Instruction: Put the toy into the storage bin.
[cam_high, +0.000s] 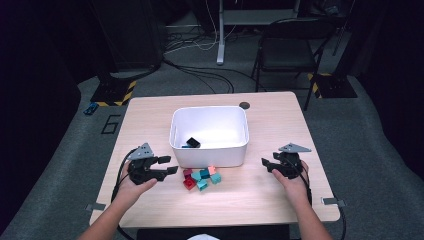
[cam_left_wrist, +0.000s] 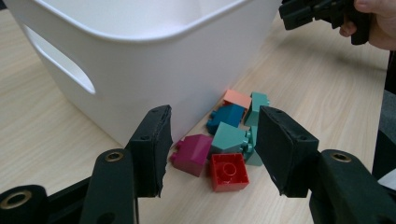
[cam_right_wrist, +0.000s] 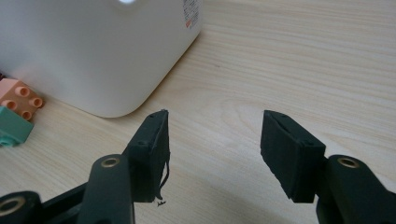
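One desk, light wood, carries everything. One white bin sits at its middle, rounded corners, a handle slot in its side in the left gripper view. Inside the bin: one black brick on a blue piece, toward the near-left part of the floor; rest of the bin floor bare white.

Two tongs. Left tongs on the desk's left side, level with the bin's near wall, pointing right at the brick pile; jaws stand wide apart, nothing between the pads, and in the left gripper view the pile shows through the gap, beyond the tips. Right tongs on the right side, held by the person's right hand, pointing left toward the bin's near-right corner; jaws wide, bare desk between them, gripping nothing.

Brick pile: loose on the desk just in front of the bin's near wall, between the two tongs, nearer the left one. Counted in the left gripper view, about six: one red brick nearest, single stud up; one magenta brick beside it, close to the bin wall; two or three teal bricks, exact count unclear as they overlap; one dark blue brick behind; one salmon brick farthest back, close to the bin.
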